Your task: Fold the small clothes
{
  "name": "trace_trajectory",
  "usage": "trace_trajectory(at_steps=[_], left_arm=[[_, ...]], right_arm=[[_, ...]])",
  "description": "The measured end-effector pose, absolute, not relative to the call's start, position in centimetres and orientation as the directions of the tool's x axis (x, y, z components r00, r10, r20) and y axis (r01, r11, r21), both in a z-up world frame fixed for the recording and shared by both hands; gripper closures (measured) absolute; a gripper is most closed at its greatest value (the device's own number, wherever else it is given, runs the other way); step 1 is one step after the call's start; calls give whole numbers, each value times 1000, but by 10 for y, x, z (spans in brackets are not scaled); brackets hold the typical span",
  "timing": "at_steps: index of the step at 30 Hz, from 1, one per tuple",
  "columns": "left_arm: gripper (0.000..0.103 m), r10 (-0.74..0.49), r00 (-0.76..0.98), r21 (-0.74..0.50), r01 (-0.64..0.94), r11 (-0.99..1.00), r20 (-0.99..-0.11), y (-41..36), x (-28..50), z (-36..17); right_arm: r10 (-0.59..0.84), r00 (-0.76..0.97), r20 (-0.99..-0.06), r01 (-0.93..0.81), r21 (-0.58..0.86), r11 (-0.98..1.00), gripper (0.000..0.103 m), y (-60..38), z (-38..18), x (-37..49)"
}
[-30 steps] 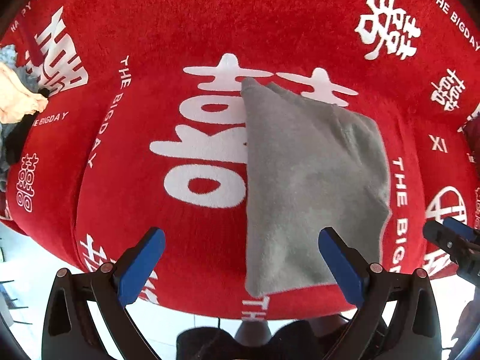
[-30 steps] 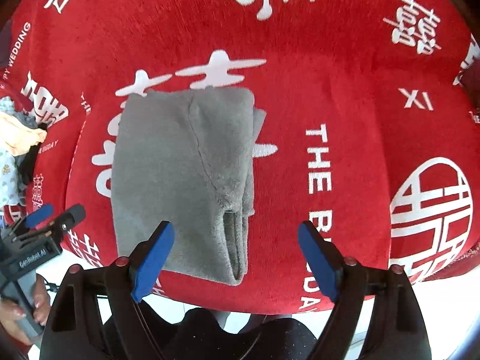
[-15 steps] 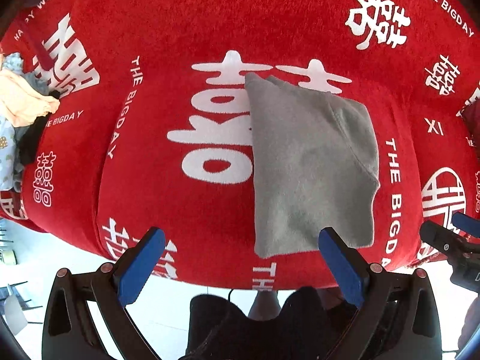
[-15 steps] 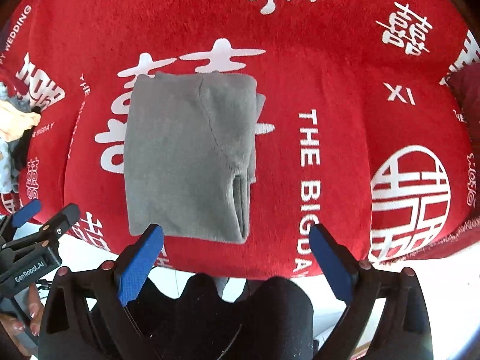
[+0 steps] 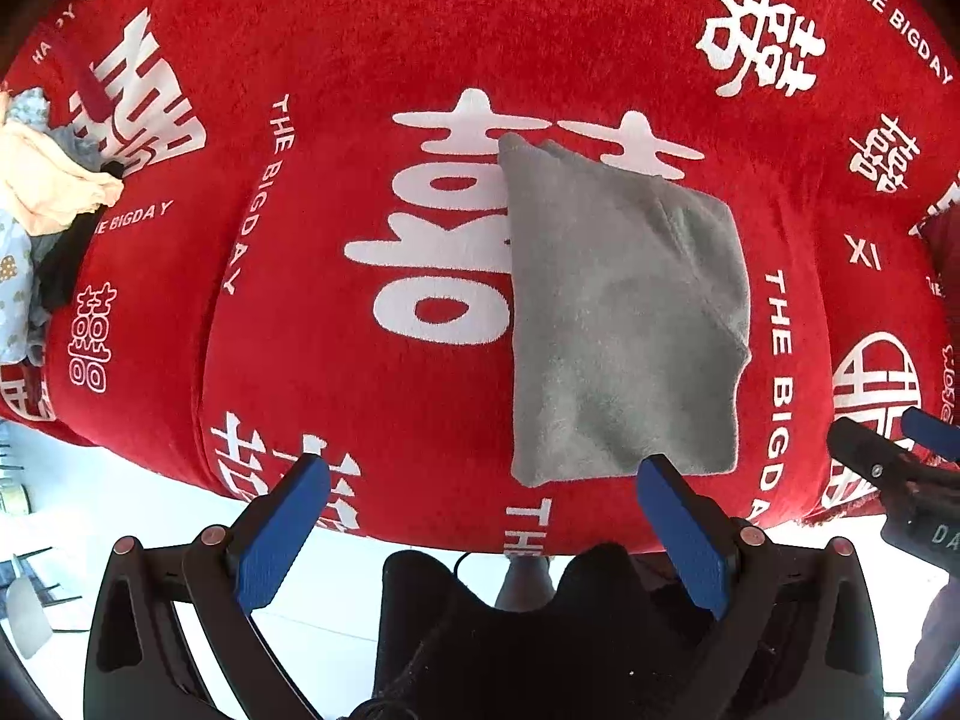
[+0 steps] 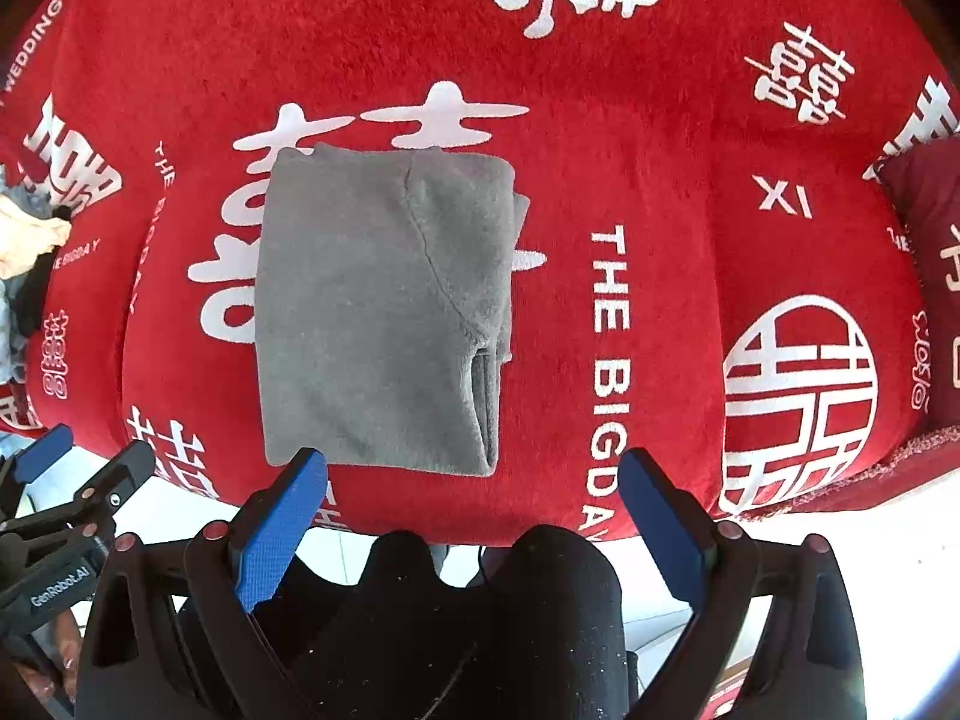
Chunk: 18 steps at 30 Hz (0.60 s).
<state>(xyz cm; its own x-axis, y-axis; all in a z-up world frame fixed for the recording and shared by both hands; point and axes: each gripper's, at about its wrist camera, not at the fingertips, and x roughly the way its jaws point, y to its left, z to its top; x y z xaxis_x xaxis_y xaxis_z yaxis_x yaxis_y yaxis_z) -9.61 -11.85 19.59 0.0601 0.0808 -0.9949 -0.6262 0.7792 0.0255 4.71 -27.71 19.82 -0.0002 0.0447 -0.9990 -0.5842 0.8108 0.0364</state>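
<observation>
the grey garment (image 6: 378,318) lies folded on the red blanket (image 6: 660,138). both the left gripper (image 5: 480,534) and right gripper (image 6: 474,516) hang above, fingers wide apart, empty; the right has just been opening.

A surface covered by a red plush cloth (image 6: 600,120) with white characters and the words "THE BIGDAY" is seen from above. A folded grey garment (image 6: 384,312) is laid flat on this cloth, over a large white character, just left of a printed "THE BIGDAY" line. Well to the left of the grey garment, at the edge of the cloth, a small heap of other clothes (image 5: 42,204) is found, peach, black and pale patterned.
</observation>
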Motion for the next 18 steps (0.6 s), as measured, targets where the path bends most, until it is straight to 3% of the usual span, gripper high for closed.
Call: trace_trajectory(at_steps=[18], left_arm=[[1, 88, 73, 25, -615, 788, -993, -116, -94, 202]], right_arm=[[36, 10, -999, -597, 23, 802, 5, -271, 199, 42]])
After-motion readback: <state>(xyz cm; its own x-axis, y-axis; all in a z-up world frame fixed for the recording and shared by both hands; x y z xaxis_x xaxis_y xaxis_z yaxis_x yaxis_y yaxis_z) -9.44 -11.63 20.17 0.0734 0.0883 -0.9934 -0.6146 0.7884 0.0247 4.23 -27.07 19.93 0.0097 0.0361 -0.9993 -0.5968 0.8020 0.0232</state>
